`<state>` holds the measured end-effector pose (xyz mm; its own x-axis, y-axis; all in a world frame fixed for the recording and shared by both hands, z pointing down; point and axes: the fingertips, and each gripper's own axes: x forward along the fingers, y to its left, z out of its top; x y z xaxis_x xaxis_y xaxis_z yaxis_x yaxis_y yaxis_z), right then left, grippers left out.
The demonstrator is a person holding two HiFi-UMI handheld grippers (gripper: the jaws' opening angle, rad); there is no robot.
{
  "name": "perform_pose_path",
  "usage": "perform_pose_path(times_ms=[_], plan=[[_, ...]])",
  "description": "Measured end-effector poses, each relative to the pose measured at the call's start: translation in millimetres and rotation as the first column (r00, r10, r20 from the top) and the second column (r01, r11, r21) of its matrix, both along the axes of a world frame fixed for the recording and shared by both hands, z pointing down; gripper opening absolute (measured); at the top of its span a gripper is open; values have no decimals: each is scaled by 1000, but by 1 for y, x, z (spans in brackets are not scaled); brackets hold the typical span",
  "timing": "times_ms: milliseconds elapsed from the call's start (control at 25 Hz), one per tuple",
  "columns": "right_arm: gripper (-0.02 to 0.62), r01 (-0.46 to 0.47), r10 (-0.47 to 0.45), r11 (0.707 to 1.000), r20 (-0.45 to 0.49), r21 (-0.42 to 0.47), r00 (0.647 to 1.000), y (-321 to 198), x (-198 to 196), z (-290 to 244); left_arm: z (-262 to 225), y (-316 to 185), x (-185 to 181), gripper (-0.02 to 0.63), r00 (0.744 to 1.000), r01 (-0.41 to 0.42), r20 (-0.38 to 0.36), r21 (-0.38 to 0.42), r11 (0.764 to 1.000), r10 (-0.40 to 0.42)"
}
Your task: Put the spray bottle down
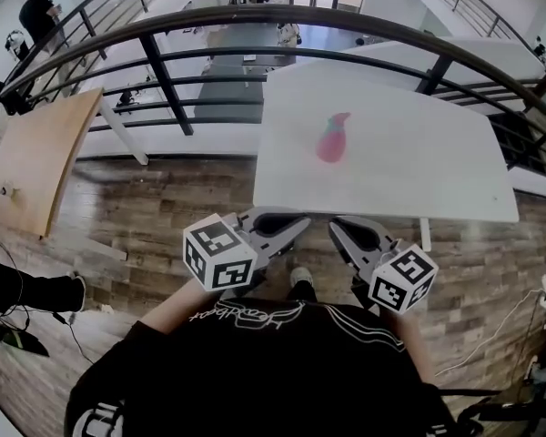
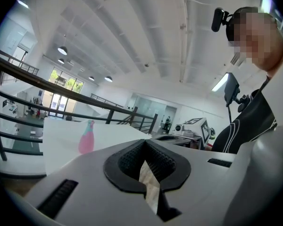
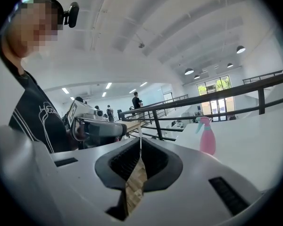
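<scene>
On the white surface (image 1: 419,176) in front of the person, the pink spray bottle (image 1: 333,137) stands upright with its pale teal trigger head on top. It is alone near the middle and well apart from both tools. The left hand-held gripper (image 1: 298,220) and the right hand-held gripper (image 1: 338,228) are held side by side close to the person's black shirt (image 1: 255,362). They sit near the surface's front edge and above the wood-plank floor (image 1: 164,198), marker cubes toward the body and jaws pointing at the surface. In the left gripper view, the dark ribbed pads (image 2: 132,159) meet at their tips, with only floor showing through the slit beneath, so this tool grips nothing. The right gripper view shows the same: jaws brought together, tips touching, empty. Both views show the bottle beyond the jaws, off to the left in the left gripper view and off to the right in the right gripper view. A dark metal railing (image 1: 164,62) curves behind the surface, and a tan wooden tabletop (image 1: 36,157) stands at the far left.
</scene>
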<state>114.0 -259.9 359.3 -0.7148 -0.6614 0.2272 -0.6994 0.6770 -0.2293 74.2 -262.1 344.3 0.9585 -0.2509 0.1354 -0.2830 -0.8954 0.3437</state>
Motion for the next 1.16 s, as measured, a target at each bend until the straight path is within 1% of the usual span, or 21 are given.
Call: perform_pose_path(times_ms=[240, 960, 1160], plan=[[16, -3, 3, 1000, -11, 13, 1000, 1, -2, -5, -3, 3, 2, 8, 1000, -9, -6, 3, 1000, 9], [15, -4, 4, 1000, -9, 5, 1000, -9, -4, -1, 1, -5, 0, 8, 1000, -8, -7, -7, 1000, 8], [15, -4, 4, 1000, -33, 11, 999, -10, -6, 0, 2, -7, -1, 8, 1000, -7, -10, -10, 1000, 7]])
